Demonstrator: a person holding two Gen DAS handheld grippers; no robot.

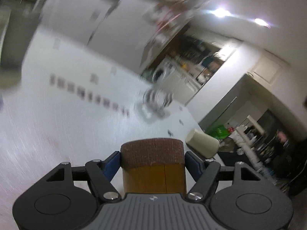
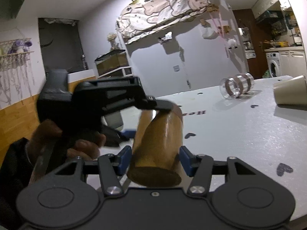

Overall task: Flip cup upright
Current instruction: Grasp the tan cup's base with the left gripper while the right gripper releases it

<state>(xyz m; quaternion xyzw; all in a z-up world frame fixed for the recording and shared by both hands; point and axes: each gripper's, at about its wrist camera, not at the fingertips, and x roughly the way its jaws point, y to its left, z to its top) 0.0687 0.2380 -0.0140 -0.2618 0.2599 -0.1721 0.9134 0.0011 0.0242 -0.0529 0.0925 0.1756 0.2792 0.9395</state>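
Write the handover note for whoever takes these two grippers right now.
Left gripper: shut on the brown cup, gripping near its wrapped end.
Right gripper: its fingers flank the same brown cup near its closed base; whether they clamp it cannot be told.
The cup is off the white table, tilted and held between both grippers, base toward the right wrist camera.
Also lying on the table: a clear striped glass and a cream cup, both on their sides.
Done: brown cup picked up, mid-flip.
Left: finish turning it, stand it upright on the table, release.
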